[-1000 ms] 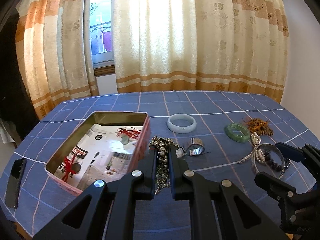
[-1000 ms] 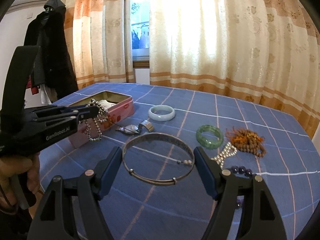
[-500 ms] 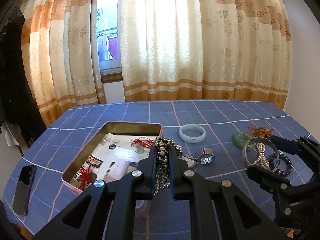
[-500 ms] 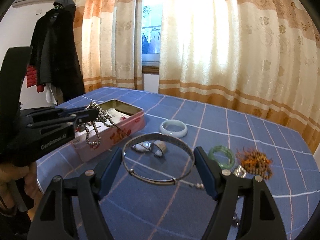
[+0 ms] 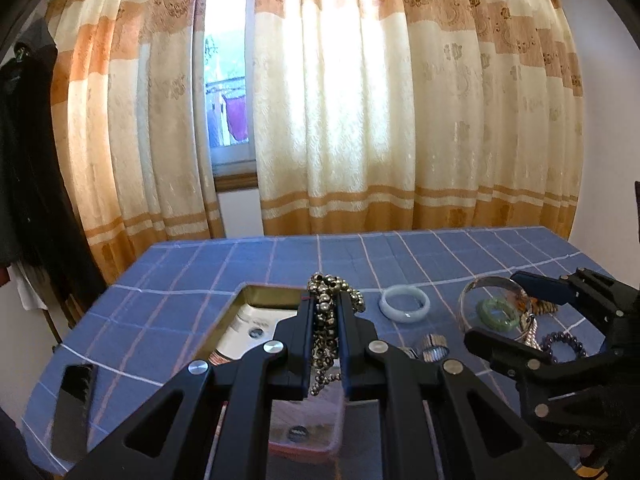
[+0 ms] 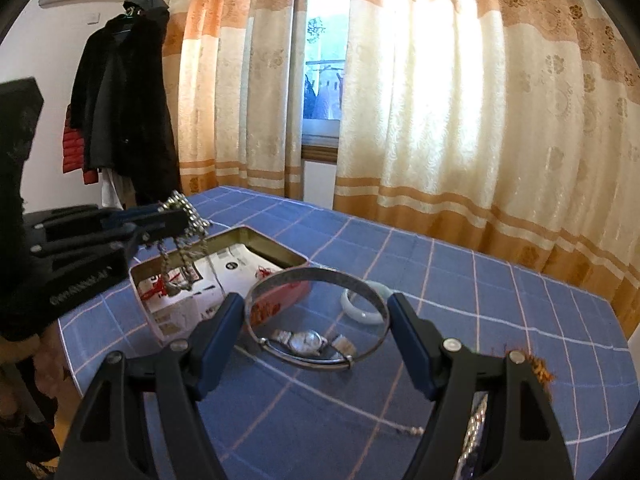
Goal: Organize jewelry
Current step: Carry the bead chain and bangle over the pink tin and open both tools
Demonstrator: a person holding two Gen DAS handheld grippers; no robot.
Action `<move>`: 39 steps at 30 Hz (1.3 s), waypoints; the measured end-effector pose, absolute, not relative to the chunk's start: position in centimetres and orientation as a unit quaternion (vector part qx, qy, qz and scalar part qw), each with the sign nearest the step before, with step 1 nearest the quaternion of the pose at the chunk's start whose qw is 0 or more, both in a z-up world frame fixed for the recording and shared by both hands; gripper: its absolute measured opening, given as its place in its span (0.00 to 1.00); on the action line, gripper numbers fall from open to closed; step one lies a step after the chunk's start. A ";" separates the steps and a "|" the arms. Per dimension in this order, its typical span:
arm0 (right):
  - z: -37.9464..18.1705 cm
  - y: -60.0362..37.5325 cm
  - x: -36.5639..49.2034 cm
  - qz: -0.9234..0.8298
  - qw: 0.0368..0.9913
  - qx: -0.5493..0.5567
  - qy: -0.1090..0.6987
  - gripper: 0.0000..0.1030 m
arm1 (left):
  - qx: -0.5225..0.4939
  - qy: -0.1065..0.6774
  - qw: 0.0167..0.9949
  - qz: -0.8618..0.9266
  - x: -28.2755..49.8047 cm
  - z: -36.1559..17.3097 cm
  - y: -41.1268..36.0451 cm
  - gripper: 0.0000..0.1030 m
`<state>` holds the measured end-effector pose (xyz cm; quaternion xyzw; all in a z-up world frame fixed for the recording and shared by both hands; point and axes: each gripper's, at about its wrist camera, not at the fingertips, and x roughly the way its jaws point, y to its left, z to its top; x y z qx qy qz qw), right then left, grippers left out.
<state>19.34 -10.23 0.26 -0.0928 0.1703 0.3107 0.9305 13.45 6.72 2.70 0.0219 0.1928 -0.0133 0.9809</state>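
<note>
Both grippers have lifted since a second ago: the table sits lower in each view and more curtain shows. My left gripper (image 5: 325,312) now hangs over the open tin (image 6: 280,254), where before it hung in front of it.

I see the bead chain (image 5: 326,320) as small, dull metallic balls, bunched between the left gripper's nearly closed fingers, with loops dangling above the tin in the right wrist view. My right gripper (image 6: 316,320) is spread wide and clamps a thin silver bangle (image 6: 320,274) across its width, one blue pad on each side, off the cloth.

On the blue checked tablecloth (image 5: 180,308) lie a pale bangle (image 5: 405,303), a green bangle (image 5: 500,314), a dark bead bracelet (image 5: 566,346), a wristwatch (image 6: 306,340) and a heap of orange beads (image 6: 540,370). Printed paper and red cord line the tin, whose outer wall is pink. A dark phone (image 5: 74,408) lies near the table's left edge.

Cream and orange curtains (image 5: 400,120) cover the window (image 5: 228,92), and a dark coat (image 6: 128,100) hangs on the left wall.

Both grippers tilt gently downward, the right one beside the left.
</note>
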 end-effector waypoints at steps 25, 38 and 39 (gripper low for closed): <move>2.3 -2.5 22.9 0.370 0.905 -0.108 0.178 0.74 | 0.037 0.184 0.982 0.021 16.8 5.6 12.1 0.10; -0.5 -0.9 24.9 0.361 0.900 -0.120 0.212 0.74 | 0.020 0.256 0.966 0.027 18.0 -1.0 12.7 0.10; -0.6 -0.7 24.8 0.361 0.900 -0.121 0.214 0.74 | 0.020 0.259 0.965 0.028 18.1 -1.4 12.7 0.10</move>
